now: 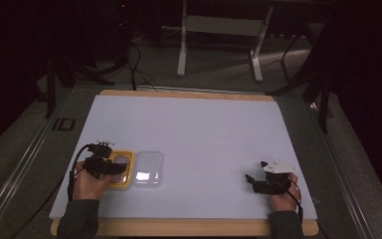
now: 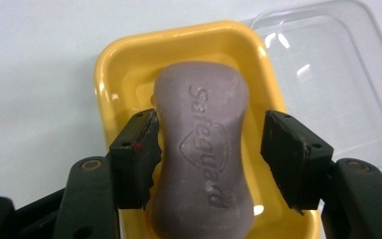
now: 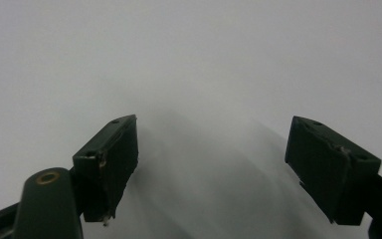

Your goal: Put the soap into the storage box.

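So: soap bar point(image 2: 201, 149), purple-grey with an embossed brand, lay lengthwise in the yellow soap dish point(image 2: 114, 64) at the left front of the counter point(image 1: 204, 129). Clear lid point(image 2: 328, 74) sat flat on the counter, touching or just beside the dish on its right side, off the dish.

Left hand-held gripper point(image 2: 209, 159) straddled the bar at its waist. Jaws were apart: the left pad point(image 2: 137, 157) looked to be touching the bar's edge, while the right pad point(image 2: 288, 154) stood clear of it with a visible gap. So not clamped, by my read. In the high view the same left hand-held gripper point(image 1: 117, 167) hung over the dish, hand behind it.

Step in hand, as I judged it: either closing on the bar to lift it out or having just set it in; the frames alone couldn't settle which. If it was a pick, the next move called for closing squarely on the narrow waist and lifting straight up so the bar didn't drag the dish. Soap is slick, so a firm centred grip mattered.

Right hand-held gripper point(image 1: 256, 175) sat well apart at the right front of the counter, jaws wide and holding nothing, with bare counter between them in the right gripper view point(image 3: 211, 169).
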Demonstrator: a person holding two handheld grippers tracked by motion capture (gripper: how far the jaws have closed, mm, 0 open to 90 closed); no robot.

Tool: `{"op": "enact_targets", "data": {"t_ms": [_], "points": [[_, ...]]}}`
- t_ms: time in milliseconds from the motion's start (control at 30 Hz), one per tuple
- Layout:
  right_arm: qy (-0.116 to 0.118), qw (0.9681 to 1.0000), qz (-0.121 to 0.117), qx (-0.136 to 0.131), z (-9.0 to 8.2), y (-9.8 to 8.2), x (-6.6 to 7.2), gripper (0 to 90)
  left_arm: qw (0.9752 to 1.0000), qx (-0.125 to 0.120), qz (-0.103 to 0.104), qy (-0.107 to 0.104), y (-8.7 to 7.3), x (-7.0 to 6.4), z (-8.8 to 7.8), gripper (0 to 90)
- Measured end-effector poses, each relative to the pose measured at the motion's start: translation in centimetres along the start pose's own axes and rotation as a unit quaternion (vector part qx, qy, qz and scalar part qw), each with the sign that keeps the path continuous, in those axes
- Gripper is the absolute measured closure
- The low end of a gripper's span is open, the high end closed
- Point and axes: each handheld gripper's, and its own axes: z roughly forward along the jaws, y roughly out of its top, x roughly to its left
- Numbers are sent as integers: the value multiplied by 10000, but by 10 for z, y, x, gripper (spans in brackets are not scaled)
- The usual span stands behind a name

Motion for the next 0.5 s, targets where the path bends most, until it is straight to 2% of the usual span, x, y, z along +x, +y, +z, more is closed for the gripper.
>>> {"op": "enact_targets", "data": {"t_ms": [167, 500], "points": [[-2, 10000, 1, 0, 0, 0, 0, 206, 10000, -80, 44, 15, 5, -2, -6, 404], [-2, 10000, 5, 0, 0, 0, 0, 206, 9997, -146, 206, -24, 10, -8, -9, 398]]}}
